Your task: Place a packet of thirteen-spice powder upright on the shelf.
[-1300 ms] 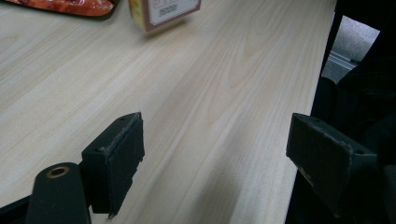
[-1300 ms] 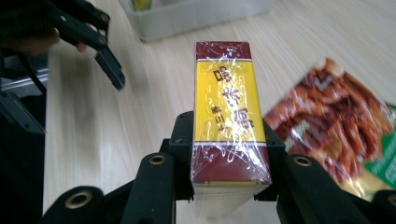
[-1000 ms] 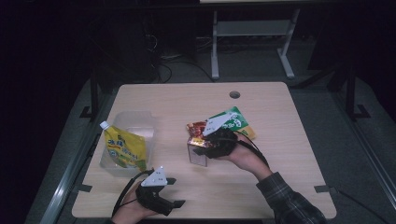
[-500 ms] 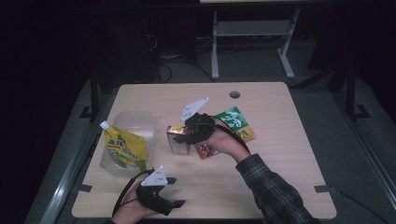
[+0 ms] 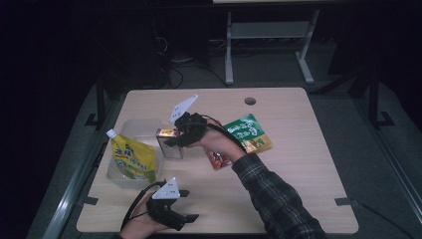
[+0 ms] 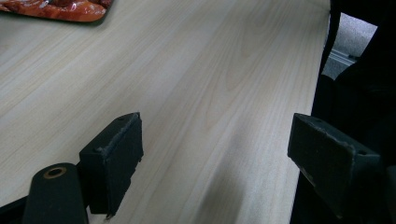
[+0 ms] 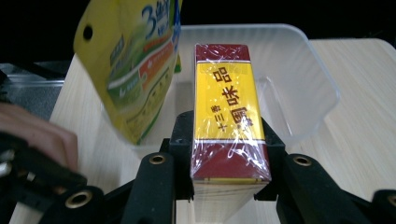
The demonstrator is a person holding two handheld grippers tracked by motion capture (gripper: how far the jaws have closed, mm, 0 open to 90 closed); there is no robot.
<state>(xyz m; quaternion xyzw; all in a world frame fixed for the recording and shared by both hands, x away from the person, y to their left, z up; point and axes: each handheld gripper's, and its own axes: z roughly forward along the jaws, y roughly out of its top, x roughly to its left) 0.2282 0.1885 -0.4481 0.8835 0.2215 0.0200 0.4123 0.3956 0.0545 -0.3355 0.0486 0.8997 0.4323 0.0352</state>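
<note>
My right gripper point(image 5: 171, 141) is shut on a red and yellow box point(image 5: 168, 142) wrapped in clear film, held above the table beside the clear plastic tub point(image 5: 130, 128). In the right gripper view the box point(image 7: 229, 112) sits clamped between both jaws, pointing at the tub point(image 7: 299, 70), with a yellow spouted pouch point(image 7: 133, 60) leaning in the tub's left side. The same yellow pouch point(image 5: 131, 158) lies in the tub in the high view. Near the table's front edge my left gripper point(image 5: 188, 205) rests open; its pads point(image 6: 114, 154) stand wide apart over bare wood.
A green snack bag point(image 5: 247, 130) and a red packet point(image 5: 219, 159) lie on the table point(image 5: 298, 164) right of the box. The red packet point(image 6: 60, 9) also shows in the far corner of the left gripper view. A round cable hole point(image 5: 250, 101) sits near the back edge.
My right gripper has carried the box leftward from beside the green bag to the tub's edge and slightly up. The left gripper has stayed put.
</note>
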